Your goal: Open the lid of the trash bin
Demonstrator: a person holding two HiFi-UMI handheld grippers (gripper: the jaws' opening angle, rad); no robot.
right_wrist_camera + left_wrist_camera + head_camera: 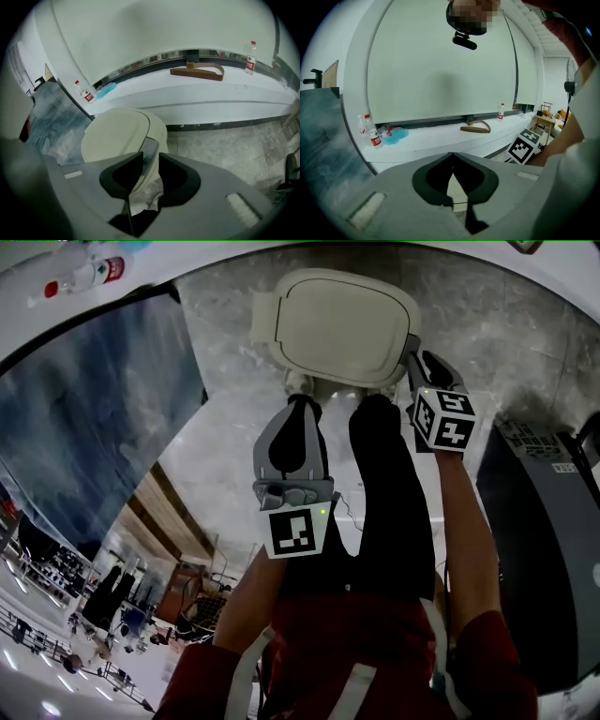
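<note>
The trash bin stands on the floor at the top of the head view, its cream lid lying down flat. My right gripper reaches down at the bin's right edge. In the right gripper view the lid lies just beyond the right gripper, whose jaws stand open around the bin's rim and a crumpled bit of liner. My left gripper points at the bin's near side. In its own view the left gripper has its tips together, with nothing held between them.
A dark marbled panel runs along the left and a black unit stands at the right. The person's dark trouser legs are just short of the bin. A white ledge behind carries bottles and a wooden piece.
</note>
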